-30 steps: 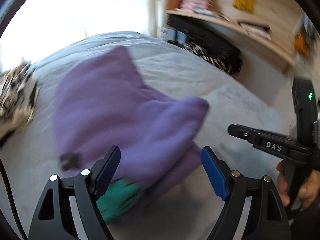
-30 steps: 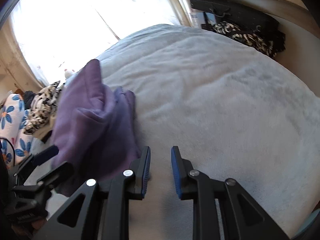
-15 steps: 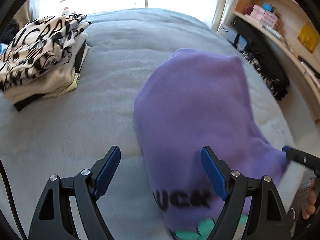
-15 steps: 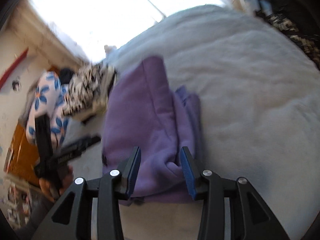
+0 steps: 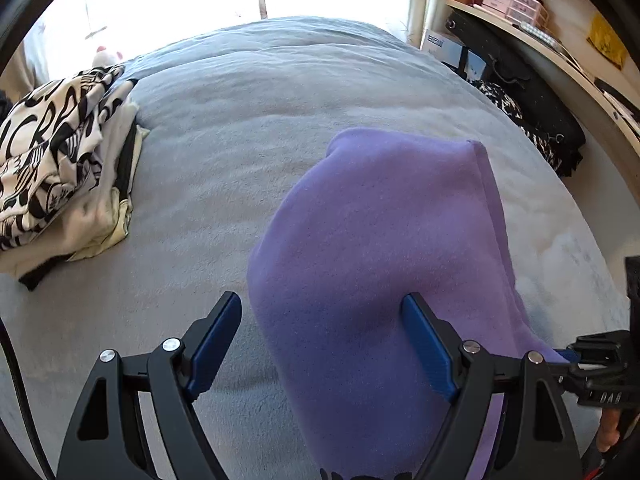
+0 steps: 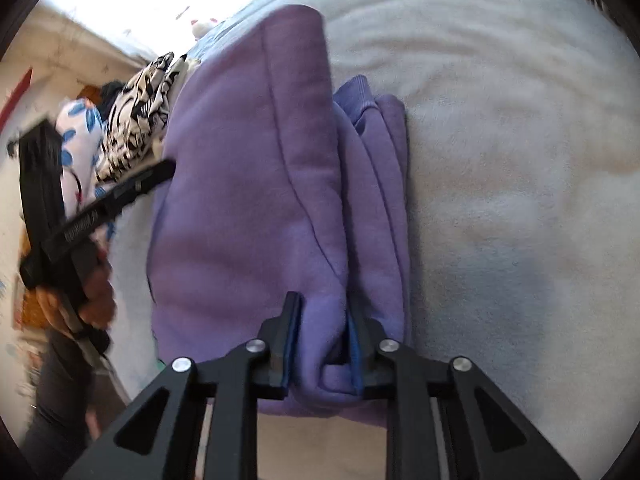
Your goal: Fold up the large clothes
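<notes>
A purple sweatshirt (image 5: pixel 380 240) lies folded on the grey bed cover (image 5: pixel 240 140), with a sleeve cuff tucked along its right side (image 6: pixel 360 96). My left gripper (image 5: pixel 320 344) hangs open above its near left edge, touching nothing; the cloth's edge runs between the wide-apart blue pads. My right gripper (image 6: pixel 322 344) is at the near right corner, and its jaws are closing with a thick fold of the purple cloth squeezed between the pads. In the left wrist view that gripper (image 5: pixel 576 358) shows at the right edge, against the sweatshirt's side.
A stack of folded clothes topped by a black-and-white print (image 5: pixel 60 152) sits on the bed to the left. Dark bags (image 5: pixel 532 108) and a wooden shelf (image 5: pixel 540 40) stand beyond the bed's right side. A hand (image 6: pixel 96 292) holds the left gripper's handle.
My right gripper has moved onto the sweatshirt's near corner and closed on a fold. My left gripper has shifted a little closer over the garment, still open.
</notes>
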Demonstrator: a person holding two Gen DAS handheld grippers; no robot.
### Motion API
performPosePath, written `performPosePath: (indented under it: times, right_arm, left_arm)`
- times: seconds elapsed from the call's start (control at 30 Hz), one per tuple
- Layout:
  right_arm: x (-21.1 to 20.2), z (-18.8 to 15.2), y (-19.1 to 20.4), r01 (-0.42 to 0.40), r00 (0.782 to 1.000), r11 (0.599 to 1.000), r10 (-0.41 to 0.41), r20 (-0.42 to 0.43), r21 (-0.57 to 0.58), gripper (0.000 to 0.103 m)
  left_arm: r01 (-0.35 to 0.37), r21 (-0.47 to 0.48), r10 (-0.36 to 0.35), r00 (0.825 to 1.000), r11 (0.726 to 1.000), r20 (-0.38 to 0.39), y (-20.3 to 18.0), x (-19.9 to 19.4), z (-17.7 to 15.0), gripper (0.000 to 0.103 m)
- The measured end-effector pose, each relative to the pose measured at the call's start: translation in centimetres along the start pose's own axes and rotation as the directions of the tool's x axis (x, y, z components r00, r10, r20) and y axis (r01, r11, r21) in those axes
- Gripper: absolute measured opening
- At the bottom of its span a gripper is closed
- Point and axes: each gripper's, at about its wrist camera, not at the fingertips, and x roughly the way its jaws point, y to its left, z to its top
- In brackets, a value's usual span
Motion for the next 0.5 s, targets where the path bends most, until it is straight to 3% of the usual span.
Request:
performPosePath:
  times: [0.17, 0.27, 0.4, 0.5]
  right_arm:
    - [-1.7, -4.2, 0.3, 0.077, 0.996, 0.997, -0.077, 0.05, 0.0, 0.016]
    - [0.0, -6.2, -1.7, 0.09, 0.995, 0.994, -0.092, 0.037, 0.067, 0.014]
    - [1.0, -6.3, -2.9, 0.064, 0.996, 0.99, -0.072, 0.059, 0.128, 0.013]
    - [-0.4, -5.2, -1.4, 0.096, 0.993, 0.993, -0.1, 0.068, 0.066, 0.021]
  left_arm:
    - [0.027, 0.068, -0.027, 1.0, 0.997, -0.002, -2.3, -0.1, -0.4, 0.081]
    - [0.029, 0.109, -0.032, 0.999, 0.994, 0.027, -4.0, 0.2, -1.0, 0.081]
    - [-0.05, 0.15, 0.04, 0.997, 0.987, 0.073, -5.9, 0.7, -1.3, 0.082]
    - [-0.037, 0.119, 0.03, 0.998, 0.992, 0.06, -5.5, 0.6, -0.9, 0.083]
